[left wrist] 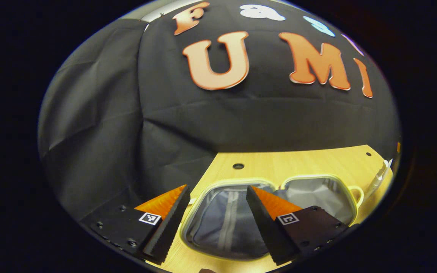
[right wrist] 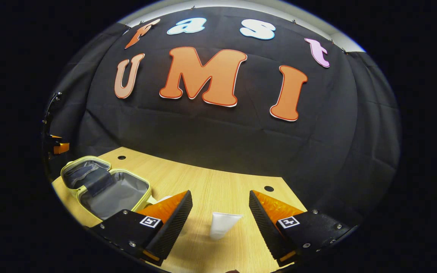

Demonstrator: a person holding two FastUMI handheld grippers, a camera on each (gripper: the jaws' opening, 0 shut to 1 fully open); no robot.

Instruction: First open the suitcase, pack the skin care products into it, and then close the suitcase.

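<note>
A small pale-yellow suitcase [left wrist: 241, 212] lies flat and wide open on the wooden table [left wrist: 302, 161], both grey-lined halves facing up. My left gripper [left wrist: 216, 201] hovers open just above its near half, with nothing between the fingers. In the right gripper view the same suitcase [right wrist: 108, 185] sits at the left. A white skin care tube [right wrist: 222, 224] lies on the table [right wrist: 218, 185] right ahead, between the fingers of my open right gripper [right wrist: 220, 210]. A white tube-like item [left wrist: 378, 178] lies at the table's right edge in the left gripper view.
The black cloth wall rises close behind the table. Round holes [left wrist: 238, 166] are cut in the tabletop [right wrist: 268, 188]. A stand with an orange clamp [right wrist: 57, 146] is at the far left of the right gripper view.
</note>
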